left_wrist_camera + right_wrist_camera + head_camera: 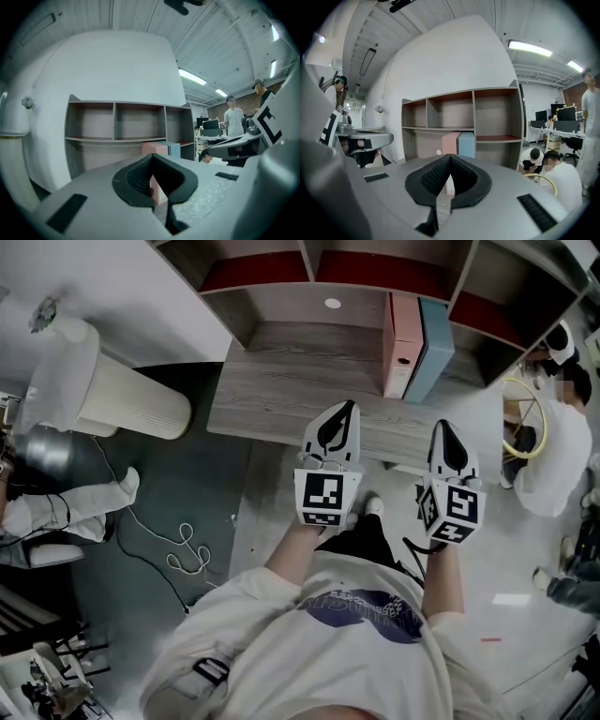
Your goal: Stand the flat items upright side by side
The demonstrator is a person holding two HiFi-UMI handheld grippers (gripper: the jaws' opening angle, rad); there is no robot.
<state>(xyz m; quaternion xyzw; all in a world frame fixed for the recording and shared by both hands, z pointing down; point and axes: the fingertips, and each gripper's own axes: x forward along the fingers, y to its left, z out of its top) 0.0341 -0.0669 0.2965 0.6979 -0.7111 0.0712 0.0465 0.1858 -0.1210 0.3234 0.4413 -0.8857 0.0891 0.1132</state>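
Mostly bare desktop beside binders

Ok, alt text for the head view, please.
A pink binder and a blue binder stand upright side by side at the back of a grey wooden desk. The left gripper and right gripper hover shut and empty over its near edge.

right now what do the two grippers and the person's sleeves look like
Left gripper and right gripper: pale grey wedge bodies tapering to a point, black ribbed pads, each with a cube of black-and-white square markers. The person wears a white short-sleeved shirt.
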